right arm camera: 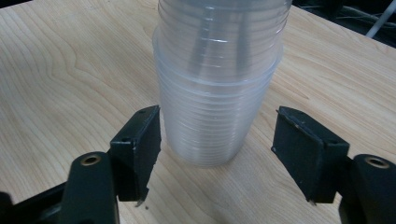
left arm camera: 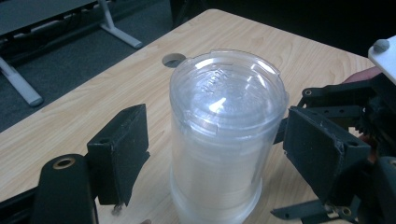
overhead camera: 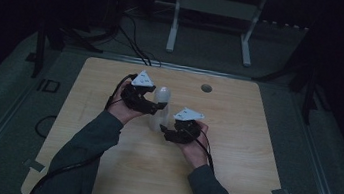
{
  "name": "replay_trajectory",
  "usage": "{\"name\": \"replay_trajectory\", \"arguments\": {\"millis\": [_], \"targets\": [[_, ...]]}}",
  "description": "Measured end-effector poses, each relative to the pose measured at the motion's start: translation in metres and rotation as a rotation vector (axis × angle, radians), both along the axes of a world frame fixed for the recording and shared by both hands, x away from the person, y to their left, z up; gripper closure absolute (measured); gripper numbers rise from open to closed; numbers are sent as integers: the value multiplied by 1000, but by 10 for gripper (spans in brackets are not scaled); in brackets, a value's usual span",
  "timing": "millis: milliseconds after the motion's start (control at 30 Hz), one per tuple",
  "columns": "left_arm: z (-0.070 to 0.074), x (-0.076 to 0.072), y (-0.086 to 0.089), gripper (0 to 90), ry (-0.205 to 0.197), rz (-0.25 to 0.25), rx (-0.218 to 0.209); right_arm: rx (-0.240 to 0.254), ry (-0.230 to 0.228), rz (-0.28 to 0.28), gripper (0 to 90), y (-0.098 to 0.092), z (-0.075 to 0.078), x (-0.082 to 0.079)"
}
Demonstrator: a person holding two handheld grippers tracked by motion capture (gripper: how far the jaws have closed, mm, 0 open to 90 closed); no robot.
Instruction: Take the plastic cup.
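Clear cup stack, top cropped, between open jaws.

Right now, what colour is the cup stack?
Clear, colourless plastic; the cup stack shows best in the right gripper view.

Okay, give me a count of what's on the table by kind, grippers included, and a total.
Stacks of clear plastic cups: 1 (how many cups are in it can't be told)
Handheld grippers: 2, the left gripper and the right gripper, both open around the stack
Total: 3
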State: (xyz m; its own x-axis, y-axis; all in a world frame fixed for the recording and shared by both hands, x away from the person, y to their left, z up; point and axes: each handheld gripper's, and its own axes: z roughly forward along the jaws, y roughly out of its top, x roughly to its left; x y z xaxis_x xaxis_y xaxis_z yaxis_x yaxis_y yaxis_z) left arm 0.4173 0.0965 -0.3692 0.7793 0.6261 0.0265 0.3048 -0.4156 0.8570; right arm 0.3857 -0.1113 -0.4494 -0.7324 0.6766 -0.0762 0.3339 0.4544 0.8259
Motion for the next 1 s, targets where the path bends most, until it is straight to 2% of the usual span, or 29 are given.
{"name": "replay_trajectory", "arguments": {"millis": [167, 400, 600, 633, 733, 1000], "targets": [[-2, 4, -4, 225, -1, 2, -9, 8, 0, 3, 303, 0, -1, 1], [-2, 7, -8, 228, -2, 2, -11, 32, -26, 27, 290, 1, 1, 2], [-1, 7, -12, 308, 3, -15, -14, 53, -26, 29, 252, 4, 0, 6], [0, 7, -12, 331, 6, -16, -18, 52, -32, 6, 230, 5, -1, 7], [1, 7, -12, 359, 7, -21, -29, 63, -32, 1, 209, 5, -2, 9], [4, 7, -11, 384, 9, -25, -36, 90, -45, 14, 198, 8, -3, 13]]}}
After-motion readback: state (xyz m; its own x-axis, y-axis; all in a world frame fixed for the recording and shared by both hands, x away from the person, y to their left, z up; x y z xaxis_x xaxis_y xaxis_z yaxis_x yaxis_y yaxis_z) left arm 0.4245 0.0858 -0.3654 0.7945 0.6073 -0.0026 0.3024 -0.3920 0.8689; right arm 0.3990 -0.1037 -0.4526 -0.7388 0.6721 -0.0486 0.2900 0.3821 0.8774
